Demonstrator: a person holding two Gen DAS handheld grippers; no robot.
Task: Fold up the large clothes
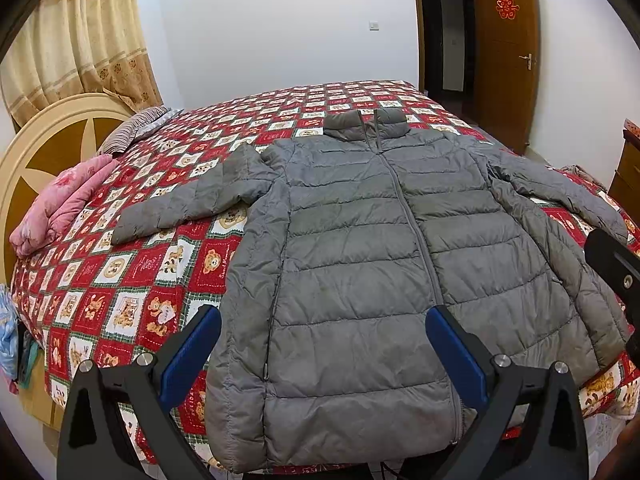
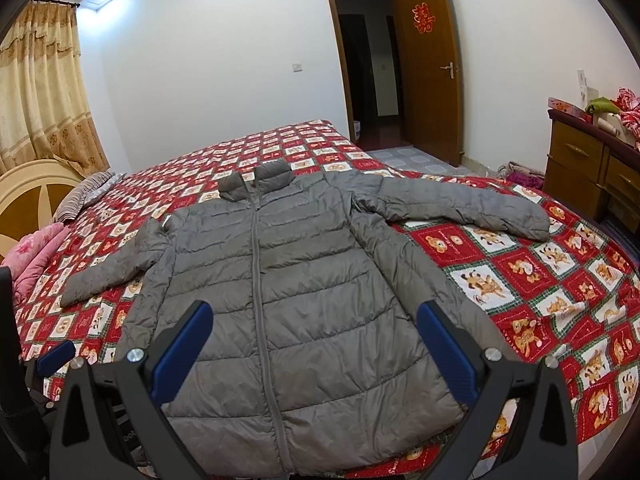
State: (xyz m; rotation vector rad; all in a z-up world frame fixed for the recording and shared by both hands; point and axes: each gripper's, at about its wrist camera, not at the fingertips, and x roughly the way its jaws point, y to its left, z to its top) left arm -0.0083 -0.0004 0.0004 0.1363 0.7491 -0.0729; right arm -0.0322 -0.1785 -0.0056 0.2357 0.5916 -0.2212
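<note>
A grey quilted puffer jacket (image 1: 360, 272) lies flat and zipped, front up, on the bed, collar away from me and both sleeves spread out to the sides. In the right wrist view the same jacket (image 2: 296, 296) fills the middle. My left gripper (image 1: 322, 324) hovers open above the jacket's lower left part, its blue pads wide apart and holding nothing. Over the hem area hangs my right gripper (image 2: 314, 320), also open and empty. The left gripper's blue fingertip (image 2: 56, 354) shows at the left edge of the right wrist view.
The bed carries a red and white bear-print cover (image 1: 132, 280). A pink quilt (image 1: 60, 204) and striped pillow (image 1: 132, 128) lie by the cream headboard (image 1: 48, 136). A wooden dresser (image 2: 592, 168) stands right, an open door (image 2: 428, 64) behind, curtains (image 2: 44, 92) left.
</note>
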